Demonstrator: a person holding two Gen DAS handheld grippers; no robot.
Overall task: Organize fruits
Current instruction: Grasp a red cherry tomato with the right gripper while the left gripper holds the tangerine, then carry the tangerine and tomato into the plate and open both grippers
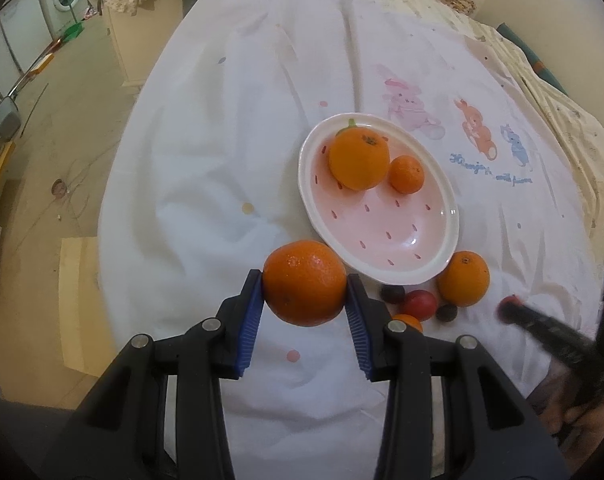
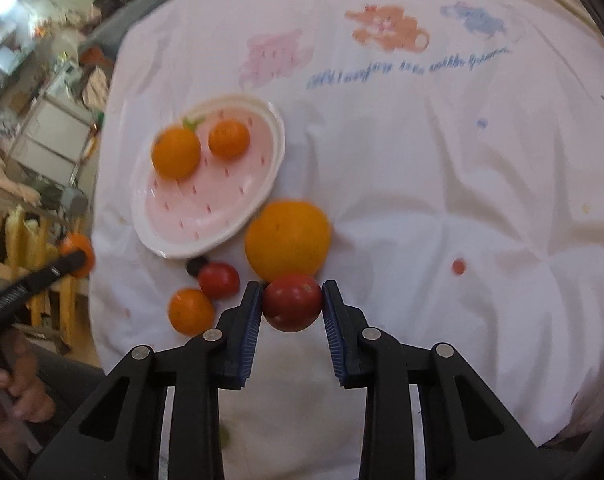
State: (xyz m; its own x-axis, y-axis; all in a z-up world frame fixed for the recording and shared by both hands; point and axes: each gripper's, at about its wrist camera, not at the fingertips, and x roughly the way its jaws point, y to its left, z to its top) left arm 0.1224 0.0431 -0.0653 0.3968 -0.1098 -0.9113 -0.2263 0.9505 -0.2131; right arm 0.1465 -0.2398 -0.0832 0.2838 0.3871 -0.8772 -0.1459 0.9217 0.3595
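Two oranges already sit in the pink oval plate point(image 1: 441, 268) on a white-sheeted bed. Left tongs point(image 1: 305, 292) grasp a large orange point(image 1: 303, 282) beside its rim; right tongs point(image 2: 292, 300) grasp a red tomato point(image 2: 292, 302), clear only in the right view. Several fruits still lie loose beside the plate
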